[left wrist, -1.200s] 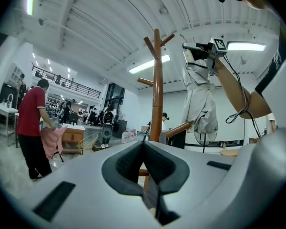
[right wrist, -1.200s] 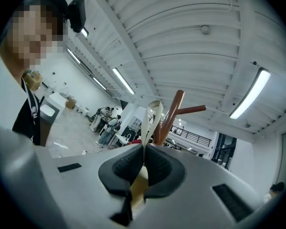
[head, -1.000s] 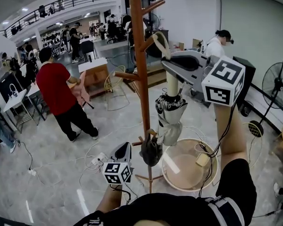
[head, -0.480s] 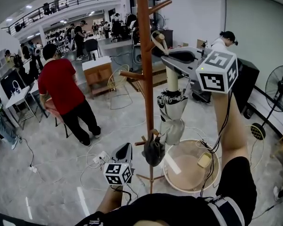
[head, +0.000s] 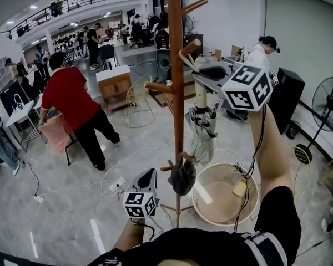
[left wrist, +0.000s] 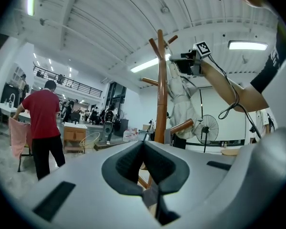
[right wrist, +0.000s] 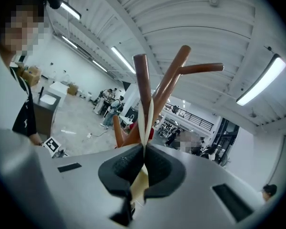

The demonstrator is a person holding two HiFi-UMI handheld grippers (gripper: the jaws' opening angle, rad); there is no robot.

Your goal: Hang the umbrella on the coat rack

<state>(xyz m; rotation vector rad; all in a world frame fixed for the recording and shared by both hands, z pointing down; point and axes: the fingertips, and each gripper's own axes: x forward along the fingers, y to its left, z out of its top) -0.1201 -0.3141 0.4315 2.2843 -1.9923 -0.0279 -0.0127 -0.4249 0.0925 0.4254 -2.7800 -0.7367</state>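
Observation:
The wooden coat rack [head: 176, 93] stands straight ahead. A folded grey-white umbrella [head: 202, 134] with a cream handle hangs just right of the pole. Its cream strap [head: 186, 54] reaches up to a slanted peg [head: 191, 45]; whether the loop is over the peg I cannot tell. My right gripper [head: 197, 66] is raised beside that peg, shut on the strap [right wrist: 146, 120], with the rack's pegs [right wrist: 168, 80] close in front. My left gripper [head: 146, 177] hangs low near the rack's foot, shut and holding nothing. From there the umbrella [left wrist: 182, 99] shows high against the rack [left wrist: 161, 89].
A dark cloth [head: 183, 177] hangs on a low peg. A round pale tub [head: 211, 215] sits at the rack's right foot. A person in a red shirt [head: 72, 101] stands left with a chair. Cables lie across the floor, and a standing fan [head: 326, 107] is at right.
My right gripper has carried the umbrella left, closer to the pole, bringing the strap loop up to the slanted peg. The person in red has shifted. My left gripper has stayed put.

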